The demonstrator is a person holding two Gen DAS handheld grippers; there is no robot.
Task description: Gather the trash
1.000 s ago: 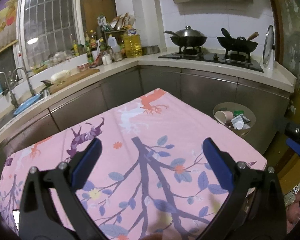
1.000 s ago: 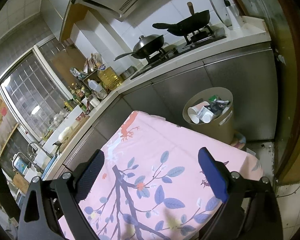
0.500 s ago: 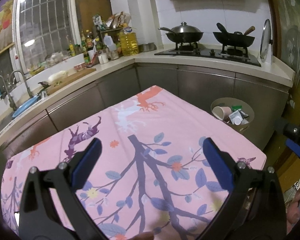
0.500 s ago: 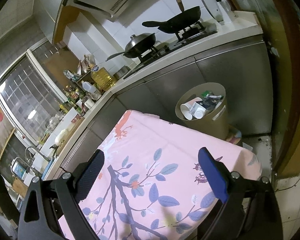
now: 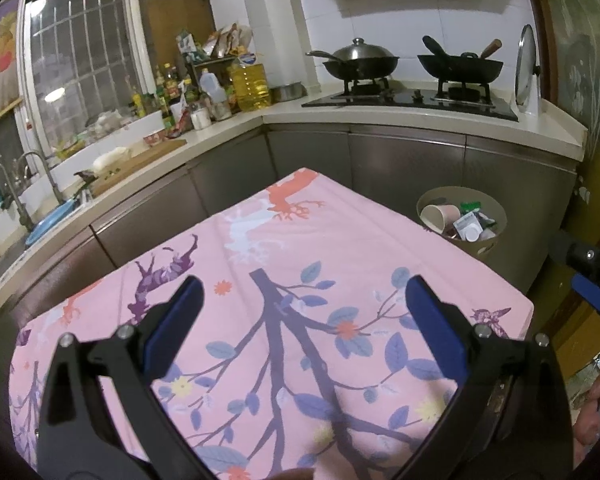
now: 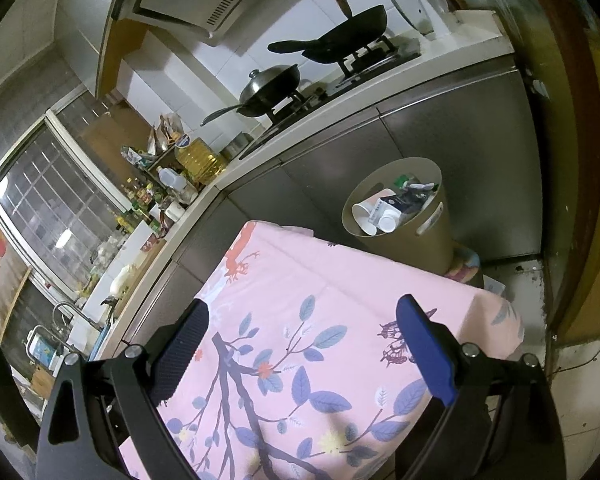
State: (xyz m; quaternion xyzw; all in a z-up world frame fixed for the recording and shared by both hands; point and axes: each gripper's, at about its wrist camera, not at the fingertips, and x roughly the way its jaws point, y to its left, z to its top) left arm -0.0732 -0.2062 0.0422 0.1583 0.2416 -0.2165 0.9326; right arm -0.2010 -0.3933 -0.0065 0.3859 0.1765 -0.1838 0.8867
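A round tan trash bin [image 5: 496, 210] stands on the floor beyond the table's far right corner; it also shows in the right wrist view [image 6: 428, 240]. It holds paper cups [image 6: 364, 216], a small carton [image 6: 400, 202] and other scraps. My left gripper [image 5: 302, 300] is open and empty above the pink floral tablecloth [image 5: 284, 264]. My right gripper [image 6: 302, 326] is open and empty above the same cloth [image 6: 320, 280]. Part of the right gripper shows at the right edge of the left wrist view [image 5: 592, 276]. No loose trash shows on the cloth.
Steel cabinets and a white counter wrap the far side [image 5: 380, 120]. Two woks sit on the stove [image 5: 412, 66]. Bottles and an oil jug [image 5: 250, 84] crowd the corner. A sink with taps [image 5: 24, 200] is at the left. Tiled floor shows at the right [image 6: 580, 380].
Both grippers drew back and rose slightly, so the table and bin sit a little lower and farther in view. Both stayed open and empty.
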